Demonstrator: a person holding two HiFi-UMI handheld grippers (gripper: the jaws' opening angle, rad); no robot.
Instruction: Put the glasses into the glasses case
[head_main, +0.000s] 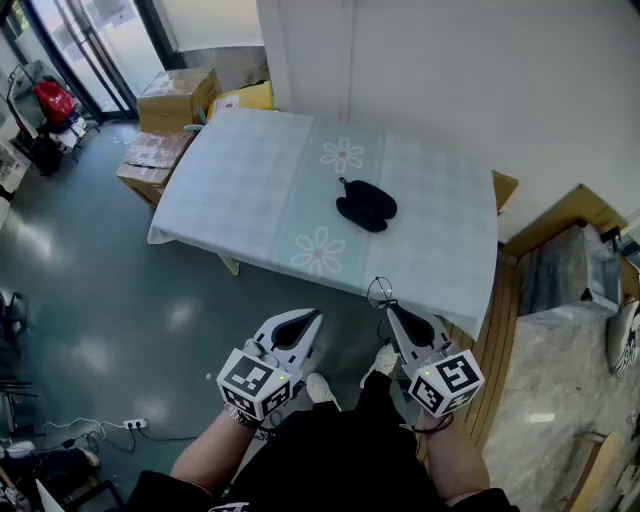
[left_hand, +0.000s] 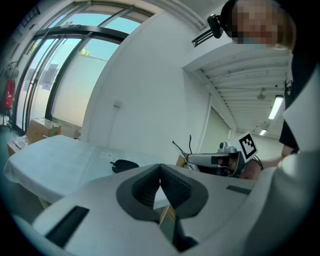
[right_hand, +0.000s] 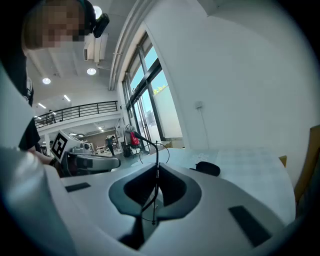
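Note:
A black glasses case (head_main: 366, 204) lies open near the middle of the table (head_main: 250, 180), which wears a pale blue cloth with flower prints. My right gripper (head_main: 391, 309) hovers off the table's near edge, shut on thin-rimmed glasses (head_main: 379, 292). In the right gripper view the wire frame (right_hand: 153, 150) stands up between the jaws, with the case (right_hand: 208, 169) beyond it. My left gripper (head_main: 306, 318) hangs beside it to the left, shut with nothing in it. The left gripper view shows the case (left_hand: 124, 165) far off and the right gripper (left_hand: 186, 158) holding the glasses (left_hand: 183, 149).
Cardboard boxes (head_main: 176, 97) stand on the floor behind the table's left end. A wooden crate and a grey bin (head_main: 565, 270) sit at the right. A power strip with cables (head_main: 131, 425) lies on the floor at lower left. The person's shoes (head_main: 320, 388) show below.

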